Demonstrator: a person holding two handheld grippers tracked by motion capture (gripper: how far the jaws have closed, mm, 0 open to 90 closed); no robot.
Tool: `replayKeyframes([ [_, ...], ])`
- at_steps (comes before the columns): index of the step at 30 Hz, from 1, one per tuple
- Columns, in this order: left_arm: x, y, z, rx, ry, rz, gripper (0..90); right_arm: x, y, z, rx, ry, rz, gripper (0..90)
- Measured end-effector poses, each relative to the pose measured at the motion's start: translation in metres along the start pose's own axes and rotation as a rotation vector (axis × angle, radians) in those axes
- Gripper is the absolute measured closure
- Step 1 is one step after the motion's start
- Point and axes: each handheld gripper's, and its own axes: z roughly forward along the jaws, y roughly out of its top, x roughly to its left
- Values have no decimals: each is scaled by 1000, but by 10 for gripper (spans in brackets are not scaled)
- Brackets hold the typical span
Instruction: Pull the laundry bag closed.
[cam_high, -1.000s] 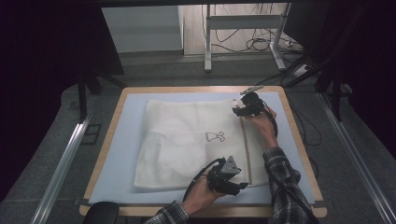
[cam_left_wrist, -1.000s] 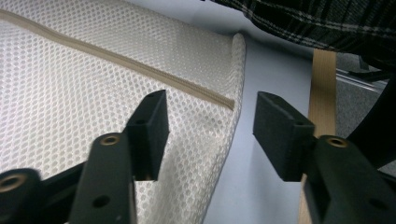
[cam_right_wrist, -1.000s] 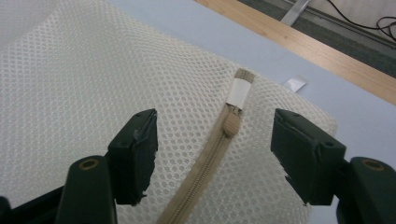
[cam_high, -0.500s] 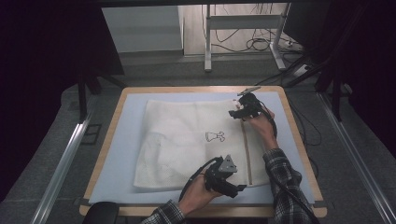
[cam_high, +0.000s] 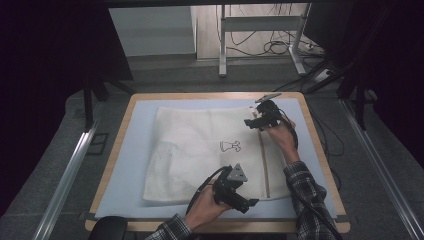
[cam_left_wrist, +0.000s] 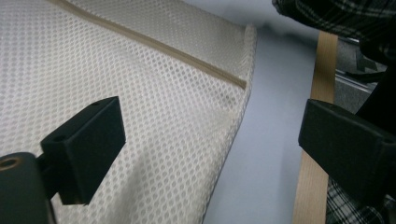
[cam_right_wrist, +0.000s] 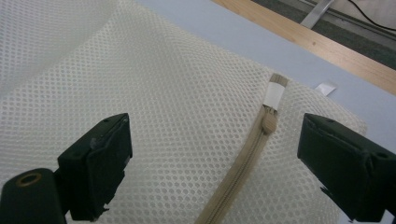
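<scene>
No readable text; the mesh bag (cam_high: 210, 150) bears only a small dark outline figure.

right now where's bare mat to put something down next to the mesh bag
The widest free patch is the blue mat between the mesh bag and the table's left wooden edge. A narrower strip runs along the far edge. The right and near-right sides are crowded by the left gripper and right gripper.

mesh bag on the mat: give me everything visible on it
The mesh bag is cream-white honeycomb netting, soft and slightly rumpled, lying flat on the blue mat. A tan zipper runs along its right side, looks closed, its far end capped by a white tab. A small dark printed outline sits near the centre. Both grippers, jaws open, hover at the zipper's two ends; contact cannot be told.
</scene>
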Motion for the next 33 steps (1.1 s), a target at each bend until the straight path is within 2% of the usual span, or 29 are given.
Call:
replayKeyframes([
  [8,-1,-5,-7,-6,-2,2,39,6,-1,-2,-5,23,3,50],
  [14,1,-9,-14,-15,-6,-9,30,14,0,-7,-15,34,-11,49],
  [23,1,-12,-26,-27,5,11,28,18,-3,-12,-19,52,7,49],
  [33,2,-21,-35,-31,18,3,26,28,-5,-20,-25,62,-7,46],
])
